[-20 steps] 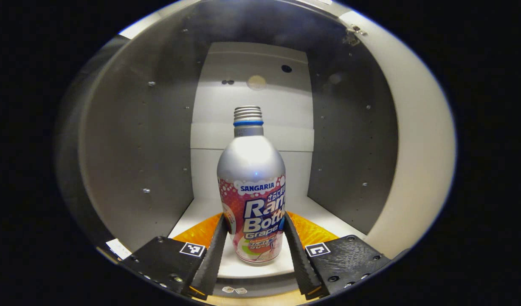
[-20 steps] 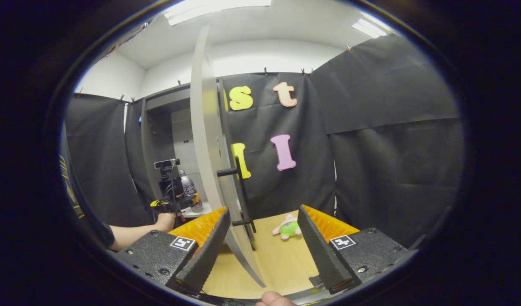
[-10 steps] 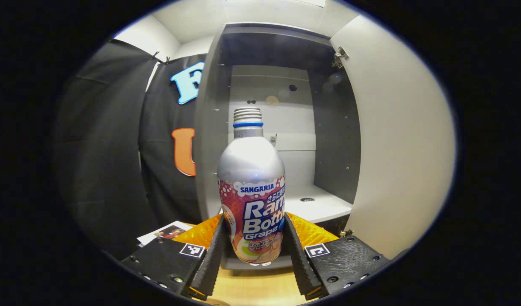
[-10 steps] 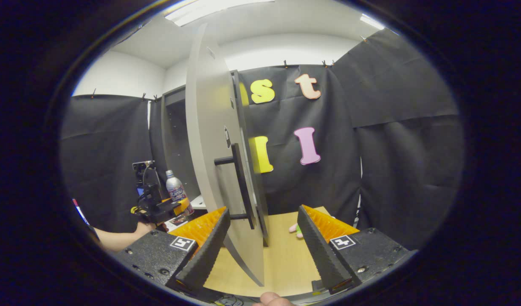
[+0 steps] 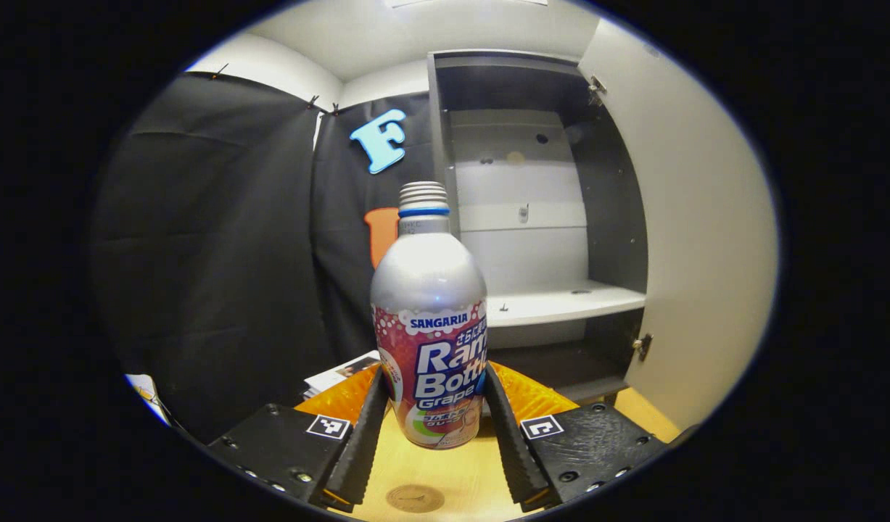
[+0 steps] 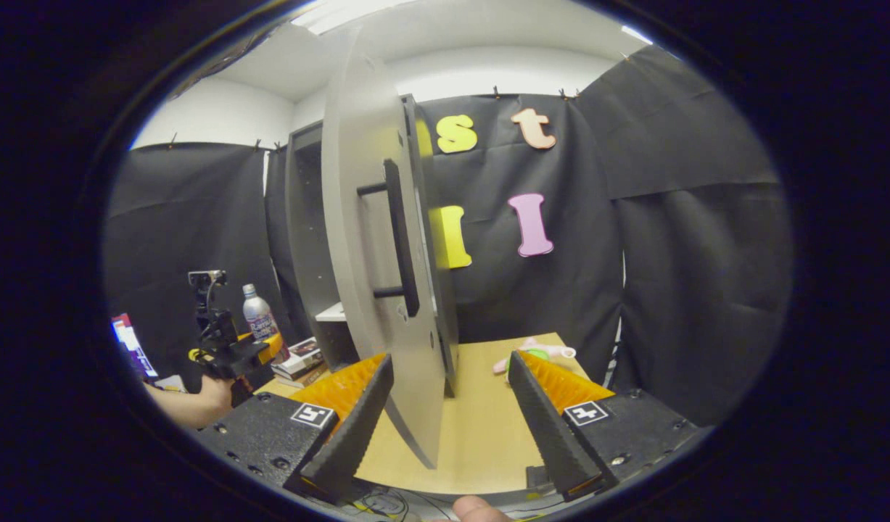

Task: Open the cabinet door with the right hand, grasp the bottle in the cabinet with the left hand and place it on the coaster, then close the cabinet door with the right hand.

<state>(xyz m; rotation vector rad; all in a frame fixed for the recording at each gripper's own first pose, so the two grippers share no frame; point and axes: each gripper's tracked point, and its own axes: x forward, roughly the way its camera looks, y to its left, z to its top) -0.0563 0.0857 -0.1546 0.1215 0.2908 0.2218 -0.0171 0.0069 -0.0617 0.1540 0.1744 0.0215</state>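
In the left gripper view, the left gripper at the bottom centre of the frame has both black ribbed fingers pressed against the lower sides of the silver aluminium bottle with a pink and white label, which stands upright in the middle of the picture, clear of the light wooden tabletop. Behind it, at centre right, the grey cabinet stands open with its white shelf bare, and the pale cabinet door fills the right edge. A small round brownish coaster lies on the tabletop at the bottom edge, just below the bottle and nearer the camera. The step in hand looks like the carry from cabinet to coaster; the next move calls for bringing the bottle back over that disc and lowering it upright before letting go.

In the right gripper view, the right gripper sits at the bottom centre with its jaws spread wide and holding nothing, the door's lower edge showing between them. The door stands edge-on at centre, its black bar handle above the fingers. At lower left the bottle shows small in the other gripper, held by a hand. A pink and green soft toy lies on the table at centre right. This gripper appears to be waiting; closing the door should follow once the bottle is set down.
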